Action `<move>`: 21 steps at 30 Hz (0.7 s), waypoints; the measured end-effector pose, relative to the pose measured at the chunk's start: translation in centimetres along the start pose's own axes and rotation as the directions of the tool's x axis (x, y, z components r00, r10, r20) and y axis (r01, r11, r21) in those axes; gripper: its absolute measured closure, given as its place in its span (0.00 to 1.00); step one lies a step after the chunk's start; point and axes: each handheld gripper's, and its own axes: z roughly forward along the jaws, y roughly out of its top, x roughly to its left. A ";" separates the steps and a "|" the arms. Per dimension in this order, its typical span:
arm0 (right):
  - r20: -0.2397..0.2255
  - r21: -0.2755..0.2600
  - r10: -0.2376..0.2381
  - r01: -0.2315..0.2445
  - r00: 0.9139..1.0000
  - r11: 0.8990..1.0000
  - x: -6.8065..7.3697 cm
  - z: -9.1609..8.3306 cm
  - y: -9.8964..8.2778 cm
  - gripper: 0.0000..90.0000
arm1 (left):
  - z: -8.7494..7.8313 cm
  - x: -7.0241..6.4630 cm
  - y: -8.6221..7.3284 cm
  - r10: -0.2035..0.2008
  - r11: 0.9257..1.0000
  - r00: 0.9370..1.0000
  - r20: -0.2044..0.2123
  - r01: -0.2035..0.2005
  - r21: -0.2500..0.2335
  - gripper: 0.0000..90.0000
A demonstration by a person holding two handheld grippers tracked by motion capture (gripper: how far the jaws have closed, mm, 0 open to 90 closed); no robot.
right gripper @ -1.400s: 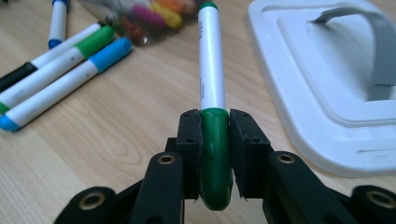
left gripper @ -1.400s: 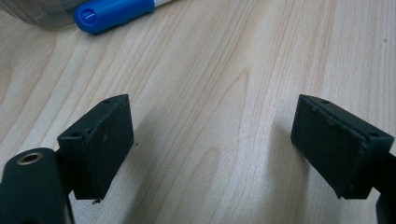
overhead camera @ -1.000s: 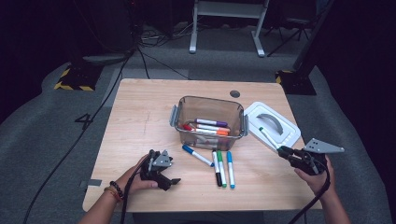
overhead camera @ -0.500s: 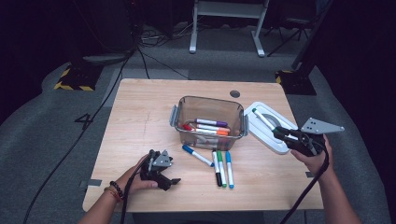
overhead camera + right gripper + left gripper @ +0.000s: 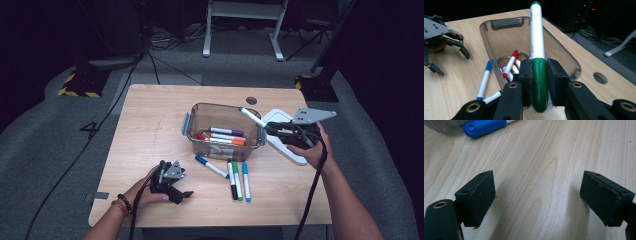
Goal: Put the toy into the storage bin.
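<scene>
The right claw (image 5: 539, 82) is clamped on the capped end of a green marker (image 5: 537, 37), whose long axis runs straight out ahead of the jaws. From above, the marker (image 5: 252, 117) slants up and to the left from the right claw (image 5: 274, 131), with its far tip already over the right rim of the clear plastic box (image 5: 192, 125). The box lies just left of that claw, so the drop looks to turn on carrying the marker a little further left until its whole length is over the opening. The right hand is plainly the nearer one.

The left claw (image 5: 186, 195) rests on the surface (image 5: 150, 125) at the near left, well apart from the box, with its jaws standing apart and nothing between them.

Four markers lie on the surface near the box: two blue, one black, one green. Inside the box at least three more show: purple, orange and red. One white lid (image 5: 295, 156) sits right of the box, under the right hand.
</scene>
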 end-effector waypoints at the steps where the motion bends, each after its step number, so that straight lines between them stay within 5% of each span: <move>1: -0.005 0.004 -0.009 0.009 1.000 1.000 0.1 0.3 0.3 0.84 | 0.0 0.0 0.0 0.000 1.000 1.000 0.000 0.000 0.000 0.15; 10: -0.102 0.069 -0.034 0.041 0.994 0.997 0.1 4.5 2.4 0.84 | 0.0 0.0 0.0 0.001 1.000 1.000 0.000 -0.001 0.001 0.15; 18: -0.203 0.136 -0.088 0.117 0.975 0.984 0.3 8.5 3.6 0.84 | 0.0 0.0 0.0 0.001 1.000 1.000 0.000 -0.001 0.000 0.15; 21: -0.219 0.184 -0.104 0.146 0.970 0.972 0.5 10.0 3.5 0.84 | 0.0 0.0 0.0 0.001 1.000 1.000 0.000 -0.001 0.000 0.15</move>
